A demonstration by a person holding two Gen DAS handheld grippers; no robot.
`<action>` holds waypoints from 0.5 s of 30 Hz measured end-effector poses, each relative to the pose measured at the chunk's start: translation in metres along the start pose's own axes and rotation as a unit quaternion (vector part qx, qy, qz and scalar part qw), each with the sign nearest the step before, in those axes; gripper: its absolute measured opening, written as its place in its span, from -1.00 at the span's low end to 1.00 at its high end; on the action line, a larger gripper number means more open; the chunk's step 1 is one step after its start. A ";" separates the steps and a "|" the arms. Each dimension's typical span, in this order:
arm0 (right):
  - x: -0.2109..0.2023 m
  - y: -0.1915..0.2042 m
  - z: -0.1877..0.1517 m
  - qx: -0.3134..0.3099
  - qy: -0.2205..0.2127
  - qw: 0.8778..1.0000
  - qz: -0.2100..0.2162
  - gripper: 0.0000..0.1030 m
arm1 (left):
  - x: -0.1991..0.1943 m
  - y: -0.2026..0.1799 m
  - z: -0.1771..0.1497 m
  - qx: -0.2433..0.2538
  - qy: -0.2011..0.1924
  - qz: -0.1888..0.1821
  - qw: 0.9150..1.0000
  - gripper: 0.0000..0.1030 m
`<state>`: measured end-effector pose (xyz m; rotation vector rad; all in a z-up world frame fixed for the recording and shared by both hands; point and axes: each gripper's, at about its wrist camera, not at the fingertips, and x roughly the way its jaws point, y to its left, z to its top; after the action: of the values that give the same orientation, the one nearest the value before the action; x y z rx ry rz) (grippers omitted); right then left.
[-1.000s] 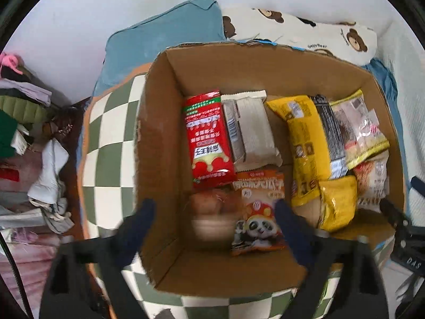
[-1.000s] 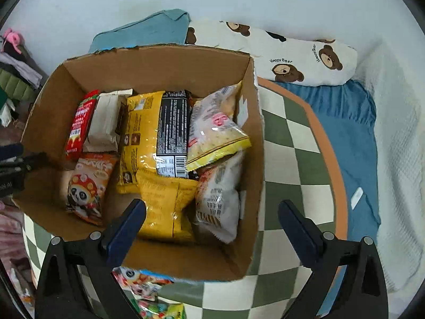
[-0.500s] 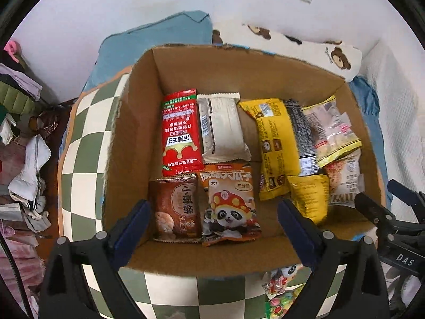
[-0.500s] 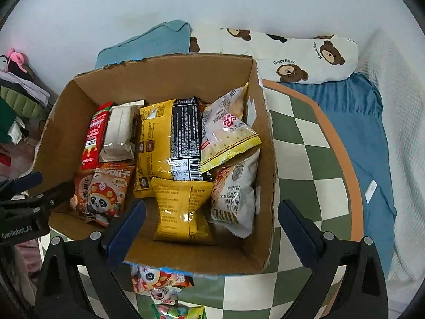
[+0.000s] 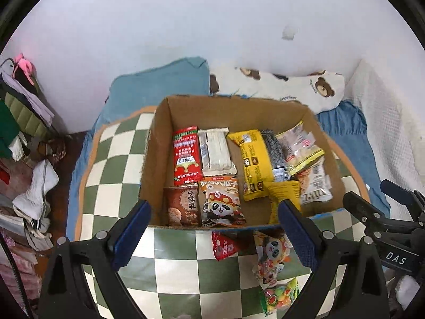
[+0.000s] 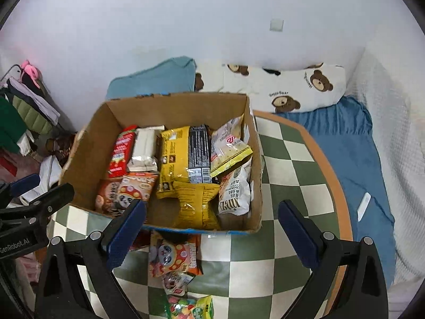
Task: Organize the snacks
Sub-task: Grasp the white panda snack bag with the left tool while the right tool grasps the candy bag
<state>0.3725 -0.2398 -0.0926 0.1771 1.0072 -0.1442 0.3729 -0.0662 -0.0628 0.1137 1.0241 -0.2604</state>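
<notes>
A: Our left gripper (image 5: 212, 226): jaws wide apart, nothing btwn them, hovering just in front of the cardboard box (image 5: 151, 159). Right gripper (image 6: 212, 226)?

B: Same, jaws spread, empty, also over the box's near wall.

A: Inside the box we see a red packet (image 5: 186, 156) and white packet (image 5: 216, 150) at its back left, brown cookie pack (image 5: 183, 207) and panda pack (image 5: 221, 203) at front left.

B: Yellow bags (image 6: 175, 154) fill its right half. Outside, just in front of the box on the checkered mat (image 6: 287, 186): panda snack (image 6: 174, 256), candy bag (image 6: 191, 307), small red packet (image 5: 225, 246).
</notes>
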 end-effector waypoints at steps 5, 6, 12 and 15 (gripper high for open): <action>-0.030 0.005 -0.010 0.004 -0.022 1.000 0.014 0.96 | -0.028 0.000 -0.007 -0.008 -0.019 -0.013 1.000 0.89; -0.034 0.007 -0.015 0.005 -0.021 1.000 0.021 0.96 | -0.033 0.001 -0.009 -0.009 -0.020 -0.015 1.000 0.89; -0.003 0.000 -0.070 0.061 0.065 0.991 0.095 0.96 | -0.022 0.001 -0.045 -0.003 0.010 0.017 1.000 0.89; 0.032 -0.007 -0.112 0.096 0.126 0.980 0.121 0.51 | 0.009 -0.002 -0.074 0.015 0.060 0.033 0.998 0.89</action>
<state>0.2953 -0.2237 -0.1789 0.5025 1.2151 0.0045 0.3158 -0.0537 -0.1085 0.1910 1.1334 -0.2105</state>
